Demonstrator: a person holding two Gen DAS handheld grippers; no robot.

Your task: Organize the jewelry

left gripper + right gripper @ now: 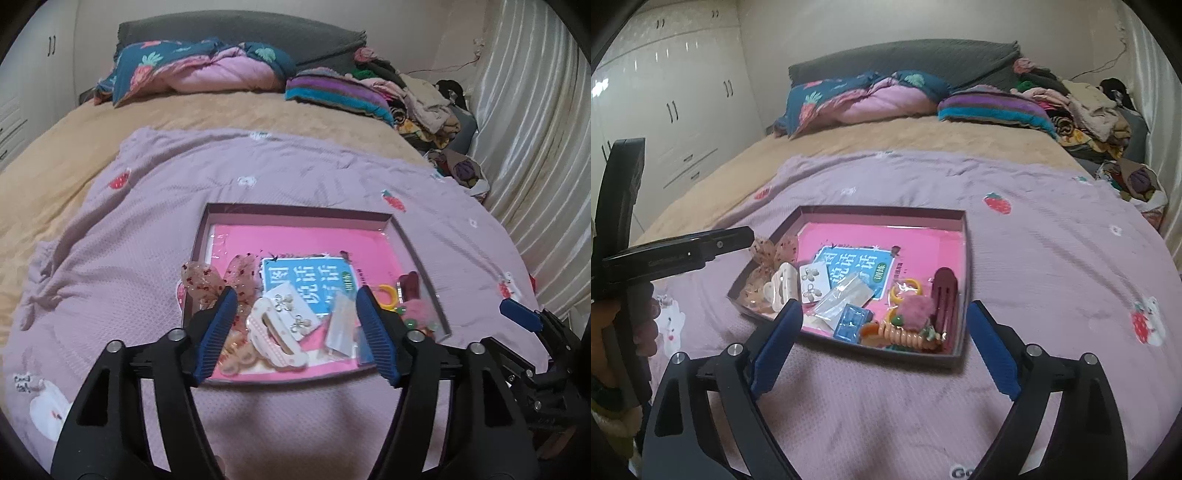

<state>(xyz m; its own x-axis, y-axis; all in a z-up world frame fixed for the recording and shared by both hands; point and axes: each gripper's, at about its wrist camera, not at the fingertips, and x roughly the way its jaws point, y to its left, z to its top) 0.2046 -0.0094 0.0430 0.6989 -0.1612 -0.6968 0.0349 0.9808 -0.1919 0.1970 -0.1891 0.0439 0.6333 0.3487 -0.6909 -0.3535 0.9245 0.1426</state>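
A shallow dark tray (295, 212) with a pink lining lies on the lilac blanket (147, 221). On its left side are a sheer dotted bow (207, 280), a white hair claw (273, 332), a card of flower earrings (291, 306) and a clear packet (341, 325). On its right side are a yellow ring (905, 290), a dark red hair clip (945, 295), a pink pom-pom (914, 308) and an orange spiral hair tie (905, 334). My left gripper (295, 295) hangs open above the tray's near left part. My right gripper (884, 308) stands wide open before the near rim. Both hold nothing.
A blue booklet (857, 266) and a small blue packet (853, 321) also lie in the tray (882, 210). The blanket covers a bed with pillows (199, 70) at the head. Piled clothes (424, 99) and a curtain (535, 147) lie right, white wardrobes (665, 92) left.
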